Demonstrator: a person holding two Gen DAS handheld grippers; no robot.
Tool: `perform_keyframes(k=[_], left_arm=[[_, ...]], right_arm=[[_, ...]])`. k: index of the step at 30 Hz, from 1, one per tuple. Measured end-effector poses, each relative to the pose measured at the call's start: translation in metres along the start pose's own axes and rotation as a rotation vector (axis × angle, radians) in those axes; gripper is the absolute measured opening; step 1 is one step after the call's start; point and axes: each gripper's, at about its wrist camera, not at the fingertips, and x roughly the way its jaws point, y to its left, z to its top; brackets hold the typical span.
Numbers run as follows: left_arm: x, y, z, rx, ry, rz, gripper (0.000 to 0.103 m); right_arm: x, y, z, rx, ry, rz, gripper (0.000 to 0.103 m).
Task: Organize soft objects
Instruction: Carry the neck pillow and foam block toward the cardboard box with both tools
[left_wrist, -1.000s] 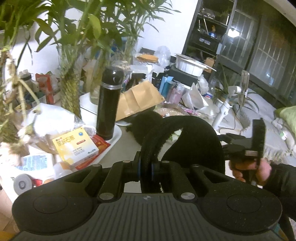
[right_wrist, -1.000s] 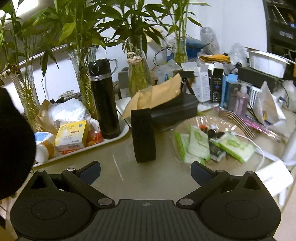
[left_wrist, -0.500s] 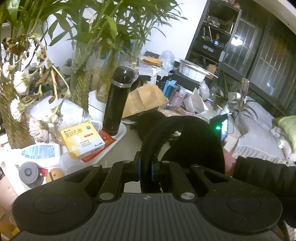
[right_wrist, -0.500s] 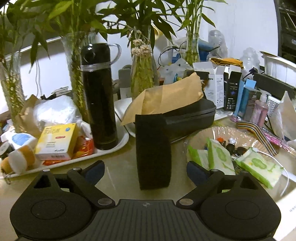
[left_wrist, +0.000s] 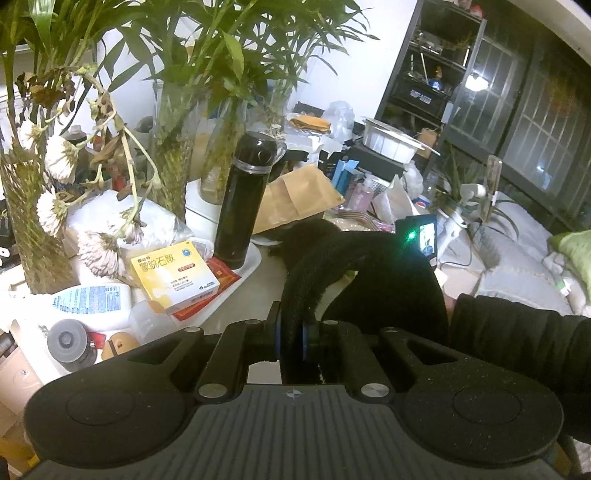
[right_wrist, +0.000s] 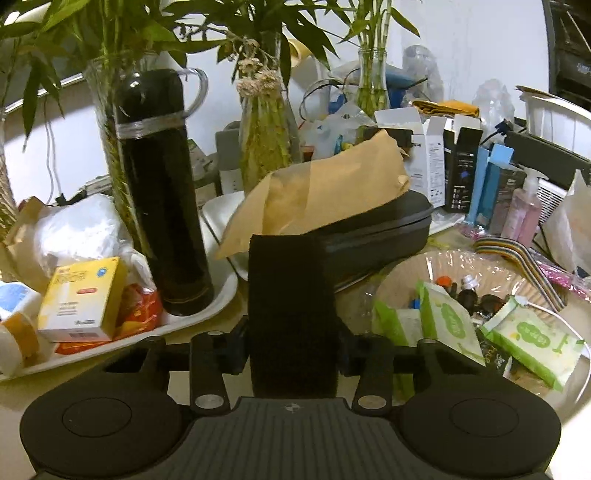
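From the left gripper's camera, its jaws are pinched tight on the edge of a black fleece band that arches up and away over the table. A dark sleeve comes in from the right behind the band. On a white tray stands a tall black flask, and just beside it lies a yellow medicine box printed with Chinese characters I can't make out for certain. A white bottle with a blue-printed label lies near it; the print is too small to read. Wilted white flowers droop over the left side.

From the right gripper's camera, the jaws have just been closing, and now they press on both sides of an upright black fabric piece standing on the table in front of a black case. A tan padded envelope leans on that case. The flask and the yellow box sit on the tray to the left. To the right, a plastic-lined basket holds green-and-white wipe packets; their lettering is blurred.
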Motion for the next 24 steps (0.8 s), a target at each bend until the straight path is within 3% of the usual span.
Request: perform_keyframes(k=[10,24], left_arm=[[-0.012,-0.01,0.003,0.017,-0.026,0.0,0.009],[-0.045,-0.032,0.006,0.038,-0.066,-0.001,0.009]], right_arm=[[-0.059,0.001,0.015,-0.069,-0.006,0.017,0.045],[-0.179,-0.014,0.012,-0.071,-0.024,0.031,0.045]])
